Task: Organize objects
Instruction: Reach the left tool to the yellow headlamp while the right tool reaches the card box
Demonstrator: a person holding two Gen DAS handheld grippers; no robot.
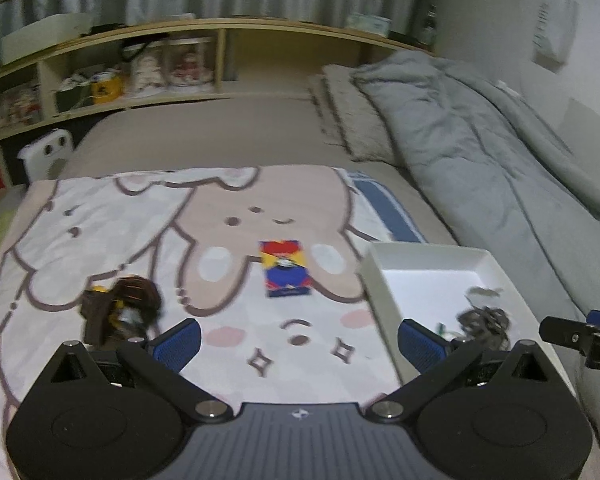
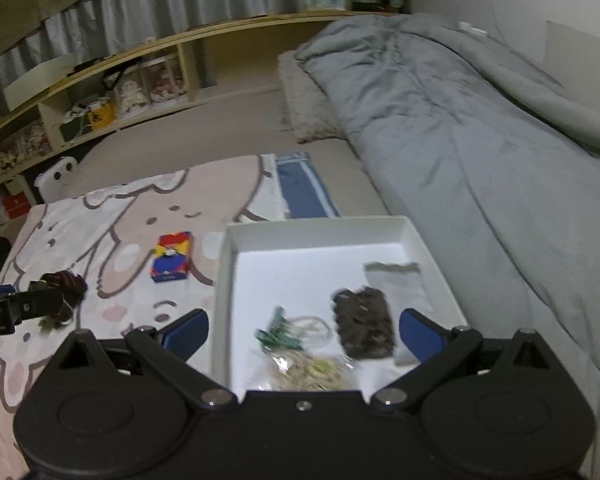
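In the white tray (image 2: 236, 240), only the right view shows green clips (image 2: 278, 334), blurry; both tools spread.

Colorful card box (image 2: 171, 257) flat on mat, left of white tray (image 2: 221, 276) w/ small items.

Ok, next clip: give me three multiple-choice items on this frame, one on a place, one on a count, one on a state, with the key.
1. Where does the colourful card box lie?
A. inside the white tray
B. on the cartoon blanket, left of the tray
C. on the grey duvet

2. How many grippers hold something?
A. none
B. one
C. two

3. The white tray is:
A. empty
B. lidded
C. open, with items inside

Key: B, it rests on the cartoon blanket beside the tray; A, left gripper and right gripper are both open and empty; C, a dark pouch lies in it.
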